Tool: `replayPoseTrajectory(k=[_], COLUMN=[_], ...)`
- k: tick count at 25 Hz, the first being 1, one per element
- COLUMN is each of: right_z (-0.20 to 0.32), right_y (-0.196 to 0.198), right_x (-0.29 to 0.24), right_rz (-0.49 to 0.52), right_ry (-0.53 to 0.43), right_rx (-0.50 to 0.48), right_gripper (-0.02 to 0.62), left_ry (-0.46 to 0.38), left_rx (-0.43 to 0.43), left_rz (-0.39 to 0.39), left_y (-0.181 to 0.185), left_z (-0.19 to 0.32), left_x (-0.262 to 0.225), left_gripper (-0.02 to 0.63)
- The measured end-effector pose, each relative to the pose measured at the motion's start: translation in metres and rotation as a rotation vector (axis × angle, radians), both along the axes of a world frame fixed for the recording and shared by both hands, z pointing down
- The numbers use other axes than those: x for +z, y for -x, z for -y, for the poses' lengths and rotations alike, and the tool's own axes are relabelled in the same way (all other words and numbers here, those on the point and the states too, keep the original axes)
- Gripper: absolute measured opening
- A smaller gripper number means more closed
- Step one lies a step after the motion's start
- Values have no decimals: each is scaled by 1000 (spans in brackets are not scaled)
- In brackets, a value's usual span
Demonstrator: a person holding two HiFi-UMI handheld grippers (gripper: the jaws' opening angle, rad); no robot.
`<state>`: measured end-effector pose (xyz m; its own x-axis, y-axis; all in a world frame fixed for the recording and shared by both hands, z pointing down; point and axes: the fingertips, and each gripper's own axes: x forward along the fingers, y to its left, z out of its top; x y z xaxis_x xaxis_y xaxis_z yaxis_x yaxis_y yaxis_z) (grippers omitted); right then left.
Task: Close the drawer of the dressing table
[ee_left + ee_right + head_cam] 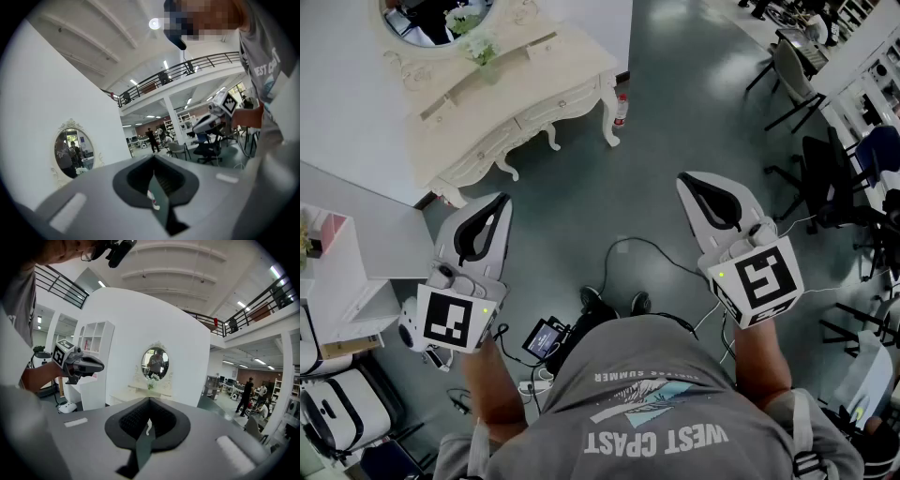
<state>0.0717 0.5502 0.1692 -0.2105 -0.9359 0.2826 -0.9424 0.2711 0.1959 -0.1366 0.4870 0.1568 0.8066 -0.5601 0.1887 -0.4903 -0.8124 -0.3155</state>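
Cream-painted and carved, the ornate dressing table (572,70) is found well ahead and leftward, its long front slanting, with the left gripper (502,200) nearer than the right gripper (683,179) (both jaws clenched, empty).

The dressing table (572,66) is cream, the floor (694,103) grey-green.

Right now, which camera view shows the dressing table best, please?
The head view: the dressing table shows from above, with drawer fronts and legs. The right gripper view shows it small and distant; the left gripper view, mainly its mirror.
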Motion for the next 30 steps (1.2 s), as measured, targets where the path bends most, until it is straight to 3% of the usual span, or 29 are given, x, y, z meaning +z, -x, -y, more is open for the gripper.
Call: replayPoseTrajectory(k=[14,20,25,30], right_z=[9,23,37,49], right_y=[6,13,22,28], right_x=[0,1,-3,-4], right_rz=[-6,1,34,5], right_ry=[3,5,-10,-16], right_rx=[23,44,49,71], right_gripper=[-2,0,0,-2], left_ry=[-42,8,18,14], left_rx=[28,18,33,52], left_rz=[-45,-11,-13,-31], left_y=[8,23,34,42], left_z=[11,23,36,46], left_x=[-6,7,10,9], left_gripper=[3,3,3,3])
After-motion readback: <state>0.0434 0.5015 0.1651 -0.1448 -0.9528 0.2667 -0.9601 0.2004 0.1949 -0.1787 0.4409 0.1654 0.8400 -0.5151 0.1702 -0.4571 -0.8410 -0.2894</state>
